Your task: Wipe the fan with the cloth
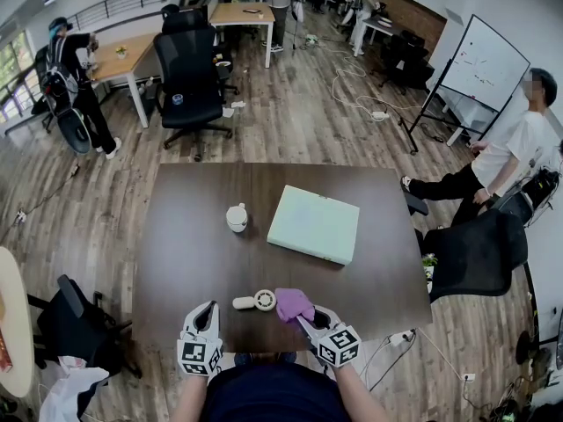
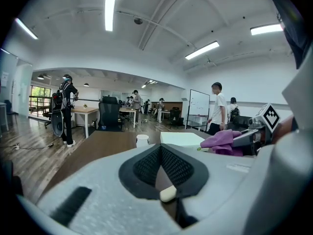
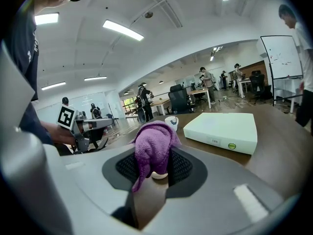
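At the table (image 1: 193,253) edge lies the fan (image 1: 263,300) (cloth (image 1: 293,304) beside).

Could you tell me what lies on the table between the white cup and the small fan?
Nothing: in the head view, only bare brown table separates the white cup from the fan.

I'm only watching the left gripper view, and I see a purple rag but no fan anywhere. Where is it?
Observer: The head view shows a small white fan lying on the table near its front edge, between the left gripper and the right gripper.
Operator: Is the rag on it?
Observer: Beside it. The purple cloth sits at the fan's round head; the handle points toward the left gripper.
Operator: Who holds the rag?
Observer: The right gripper; its own view shows the jaws clamped on it.
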### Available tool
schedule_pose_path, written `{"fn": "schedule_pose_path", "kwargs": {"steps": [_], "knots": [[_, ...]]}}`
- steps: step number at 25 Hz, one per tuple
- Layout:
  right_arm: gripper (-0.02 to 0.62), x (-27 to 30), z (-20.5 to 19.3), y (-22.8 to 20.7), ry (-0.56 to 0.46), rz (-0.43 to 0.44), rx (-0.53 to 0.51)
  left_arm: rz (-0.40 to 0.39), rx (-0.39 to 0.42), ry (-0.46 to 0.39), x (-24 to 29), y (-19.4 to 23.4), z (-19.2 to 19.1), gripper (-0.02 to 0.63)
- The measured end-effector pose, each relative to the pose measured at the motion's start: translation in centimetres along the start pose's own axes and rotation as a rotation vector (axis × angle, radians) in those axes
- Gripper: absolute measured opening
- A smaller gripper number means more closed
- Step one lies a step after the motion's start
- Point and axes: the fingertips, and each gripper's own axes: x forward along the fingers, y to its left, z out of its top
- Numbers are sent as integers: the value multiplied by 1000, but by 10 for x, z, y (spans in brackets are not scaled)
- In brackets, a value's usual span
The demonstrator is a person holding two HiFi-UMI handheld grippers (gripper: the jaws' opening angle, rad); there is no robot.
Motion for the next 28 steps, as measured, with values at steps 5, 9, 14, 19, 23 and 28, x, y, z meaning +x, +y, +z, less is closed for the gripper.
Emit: {"fn": "schedule_pose_path", "kwargs": {"steps": [5,9,14,19,23,28], "knots": [[124,-4,-2,5,8,6,-16,-1,-5,-9,-4,-2,0,-4],[124,-5,-3,7,12,0,-20,4,-9,-11,-7,-1,1,-4],[123,-5,-3,9,11,2,-26,8,3,7,-10,-1,-3,-5],[123,-6,-2,12,7,10,-33,16,-32,19,-13,-2,-7,-4],[123,-4,-4,13,23,8,-34,12,9,57,-16,-3,-14,-5],[123,-2,-9,15,33,14,-35,4,23,67,-19,-7,-18,-4]]}}
